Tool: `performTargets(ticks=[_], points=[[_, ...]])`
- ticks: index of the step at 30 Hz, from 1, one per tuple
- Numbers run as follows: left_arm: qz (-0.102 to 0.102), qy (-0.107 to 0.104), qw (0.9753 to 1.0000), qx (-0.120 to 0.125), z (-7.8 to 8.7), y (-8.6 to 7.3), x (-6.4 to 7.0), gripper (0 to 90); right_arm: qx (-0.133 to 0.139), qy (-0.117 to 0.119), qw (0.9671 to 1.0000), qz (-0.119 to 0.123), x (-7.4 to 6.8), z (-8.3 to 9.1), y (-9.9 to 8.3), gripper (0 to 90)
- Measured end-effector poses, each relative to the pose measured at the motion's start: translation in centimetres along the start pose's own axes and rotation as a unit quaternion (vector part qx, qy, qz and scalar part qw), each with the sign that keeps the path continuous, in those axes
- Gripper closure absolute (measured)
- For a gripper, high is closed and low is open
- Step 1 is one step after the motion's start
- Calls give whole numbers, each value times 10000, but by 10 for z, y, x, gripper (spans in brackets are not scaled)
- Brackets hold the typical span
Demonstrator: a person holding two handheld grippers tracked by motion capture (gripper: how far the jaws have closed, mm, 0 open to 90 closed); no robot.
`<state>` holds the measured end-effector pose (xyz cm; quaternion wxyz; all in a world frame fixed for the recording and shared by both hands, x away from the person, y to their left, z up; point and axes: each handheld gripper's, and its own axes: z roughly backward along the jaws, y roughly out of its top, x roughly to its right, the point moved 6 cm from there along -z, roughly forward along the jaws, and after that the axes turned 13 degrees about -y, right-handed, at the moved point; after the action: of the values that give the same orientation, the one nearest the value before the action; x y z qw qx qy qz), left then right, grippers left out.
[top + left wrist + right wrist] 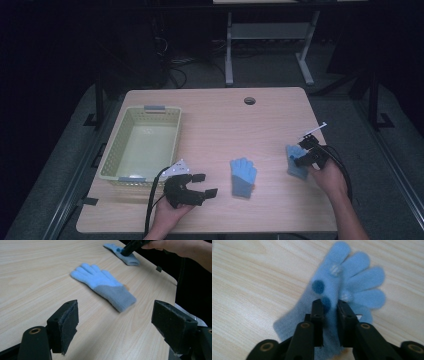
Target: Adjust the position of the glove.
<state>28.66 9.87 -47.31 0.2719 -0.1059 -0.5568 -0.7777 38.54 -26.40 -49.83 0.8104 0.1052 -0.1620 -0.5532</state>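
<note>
Right gripper view looks down on a blue glove (347, 282) lying flat on the tabletop (249, 277), its digits pointing away; the right gripper (331, 305) has its fingers (317, 312) drawn nearly together, pinching a fold of the knit near two dark dots. From the high view that glove (296, 161) sits near the right edge, with the right gripper (306, 156) on it and the right hand (327, 172) reaching in from the near right.

A second glove (243, 176) lies near the middle of the near side, flat, its grey cuff toward the near edge. The left gripper (205, 185), just left of it, has its fingers (65, 322) spread wide and holds nothing; the left hand (167, 212) grips it low over the tabletop, aimed right.

A pale basket (112, 150) stands at the left.
</note>
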Motion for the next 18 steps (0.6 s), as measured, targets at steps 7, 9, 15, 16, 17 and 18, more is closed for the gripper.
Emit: performTargets(ticks=[7,9,15,16,17,18], points=[[2,-5,10000,32,2,1,-2,215,211,214,9994,-188,-1,10,2,810],[-10,-5,10000,33,3,1,-2,215,305,278,9990,-190,-2,16,2,810],[-8,6,10000,68,3,1,0,216,624,270,9977,-83,-10,38,4,810],[-2,6,10000,68,3,1,0,216,670,252,9974,-43,-12,42,5,810],[-2,9,10000,66,3,1,0,216,719,252,9971,-7,-13,45,6,810],[-8,10,10000,83,4,1,-1,216,774,261,9967,19,-15,48,7,810]])
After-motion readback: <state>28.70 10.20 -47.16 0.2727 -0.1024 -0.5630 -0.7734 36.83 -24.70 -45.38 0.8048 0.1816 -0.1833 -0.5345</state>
